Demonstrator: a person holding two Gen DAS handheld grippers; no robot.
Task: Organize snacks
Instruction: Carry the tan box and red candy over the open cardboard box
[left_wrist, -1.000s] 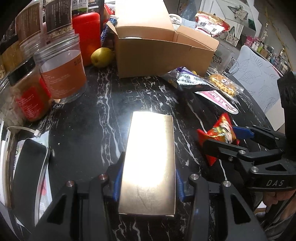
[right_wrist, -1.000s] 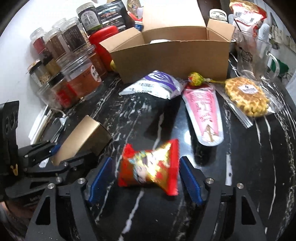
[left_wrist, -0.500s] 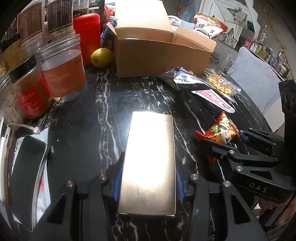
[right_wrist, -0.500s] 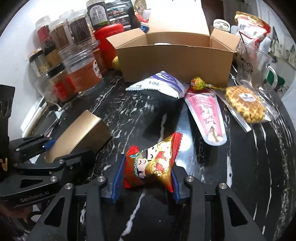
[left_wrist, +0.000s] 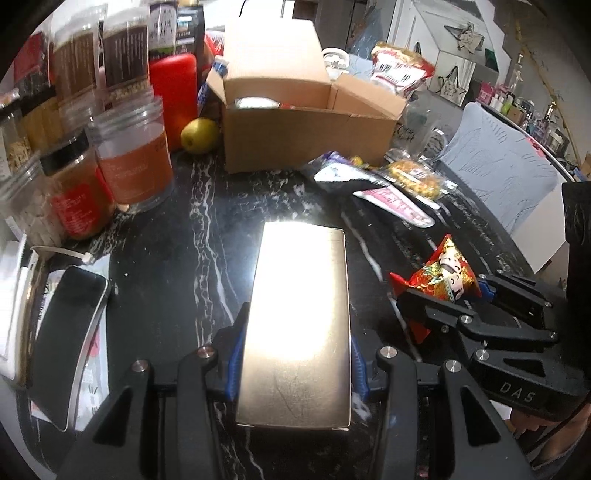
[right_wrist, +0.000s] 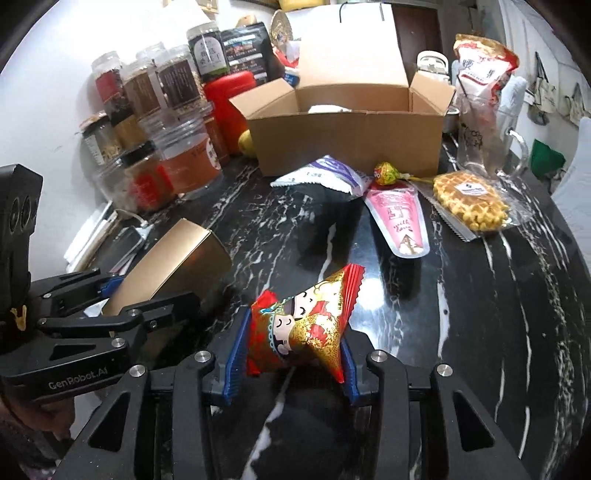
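My left gripper (left_wrist: 295, 363) is shut on a flat gold box (left_wrist: 299, 317), held above the black marble table; it also shows in the right wrist view (right_wrist: 173, 266). My right gripper (right_wrist: 290, 354) is shut on a red and gold snack packet (right_wrist: 303, 325), lifted off the table, also in the left wrist view (left_wrist: 441, 275). An open cardboard box (right_wrist: 351, 144) stands at the back with items inside. In front of it lie a purple-white packet (right_wrist: 325, 175), a lollipop (right_wrist: 386, 171), a pink pouch (right_wrist: 397, 219) and a wrapped waffle (right_wrist: 469, 201).
Several jars (right_wrist: 184, 151) and a red canister (right_wrist: 225, 99) crowd the back left, with a yellow fruit (left_wrist: 199, 134) beside the box. A phone (left_wrist: 66, 336) and papers lie at the left edge. A glass mug (right_wrist: 484, 147) holding a snack bag stands at the right.
My right gripper closed on the red and gold packet and lifted it off the table. My left gripper raised the gold box a little, toward the cardboard box.
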